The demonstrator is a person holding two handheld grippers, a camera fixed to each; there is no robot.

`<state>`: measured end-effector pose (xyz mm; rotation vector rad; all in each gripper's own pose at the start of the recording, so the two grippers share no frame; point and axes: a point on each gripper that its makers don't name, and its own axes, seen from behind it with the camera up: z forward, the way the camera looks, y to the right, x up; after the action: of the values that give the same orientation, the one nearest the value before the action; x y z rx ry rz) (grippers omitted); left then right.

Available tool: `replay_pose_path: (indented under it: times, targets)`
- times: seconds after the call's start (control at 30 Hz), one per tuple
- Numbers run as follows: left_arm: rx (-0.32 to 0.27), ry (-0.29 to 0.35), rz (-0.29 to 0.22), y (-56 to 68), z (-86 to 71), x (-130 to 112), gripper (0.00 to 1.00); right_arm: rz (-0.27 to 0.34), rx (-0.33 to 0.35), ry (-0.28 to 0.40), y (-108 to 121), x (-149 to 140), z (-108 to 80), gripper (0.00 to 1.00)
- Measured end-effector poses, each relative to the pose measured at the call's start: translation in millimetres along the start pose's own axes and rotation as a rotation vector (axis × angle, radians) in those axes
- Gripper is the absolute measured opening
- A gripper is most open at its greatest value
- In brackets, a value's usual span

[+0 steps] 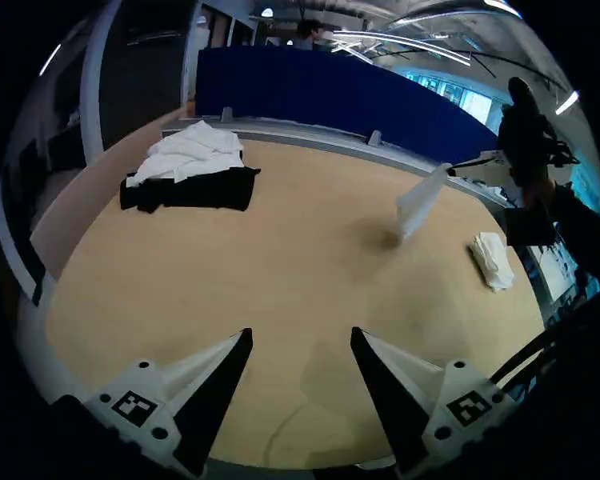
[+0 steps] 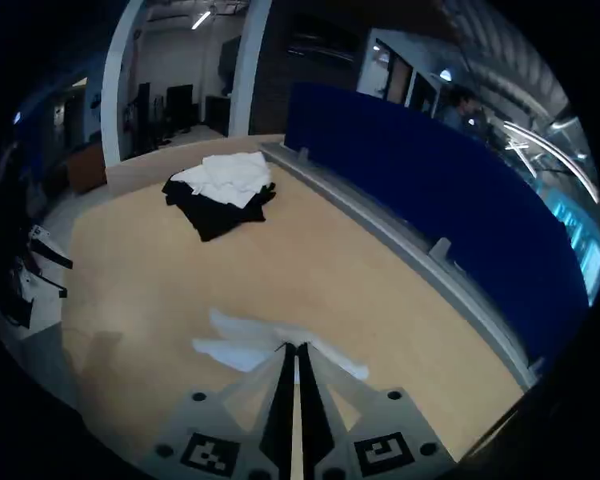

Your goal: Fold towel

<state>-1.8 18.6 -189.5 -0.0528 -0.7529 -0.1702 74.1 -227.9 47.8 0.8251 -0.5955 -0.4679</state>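
A white towel (image 1: 418,206) hangs by one corner above the wooden table (image 1: 300,264), pinched in my right gripper (image 1: 454,168), which a person's hand holds up at the far right. In the right gripper view the same towel (image 2: 248,340) spreads out just beyond the right gripper (image 2: 294,349), whose fingers are shut on its edge. My left gripper (image 1: 302,332) stands open low over the table's near side, with nothing between its fingers. It also appears at the left edge of the right gripper view as the left gripper (image 2: 44,260).
A pile of white and black cloths (image 1: 190,166) lies at the table's far left, seen too as the pile (image 2: 220,190). A folded white towel (image 1: 492,260) rests near the right edge. A blue partition (image 1: 332,96) runs along the far side.
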Motion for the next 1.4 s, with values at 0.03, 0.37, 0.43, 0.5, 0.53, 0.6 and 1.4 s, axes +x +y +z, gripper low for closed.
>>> replay_pose_path:
  times: [0.03, 0.37, 0.43, 0.5, 0.53, 0.6, 1.4]
  targets:
    - [-0.002, 0.001, 0.0, 0.6, -0.3, 0, 0.91, -0.001, -0.006, 0.002, 4, 1, -3.4, 0.03]
    - [-0.023, 0.008, 0.01, 6.3, -2.1, 6, 0.91, 0.014, -0.078, 0.005, 48, -5, -44.2, 0.03]
    - [-0.026, 0.008, 0.014, 7.4, -2.2, 6, 0.91, 0.018, -0.093, 0.004, 57, -8, -52.8, 0.03]
    - [-0.03, 0.008, 0.018, 8.8, -2.0, 7, 0.91, 0.023, -0.11, 0.002, 67, -12, -61.7, 0.03]
    - [-0.032, 0.007, 0.02, 9.5, -1.8, 7, 0.91, 0.026, -0.118, 0.0, 72, -14, -65.7, 0.03]
    - [-0.035, 0.007, 0.025, 11.2, -1.4, 7, 0.91, 0.032, -0.134, -0.002, 82, -18, -73.8, 0.03]
    - [-0.043, -0.005, 0.048, 29.5, 2.9, 10, 0.91, 0.106, -0.288, -0.085, 202, -87, -138.9, 0.03]
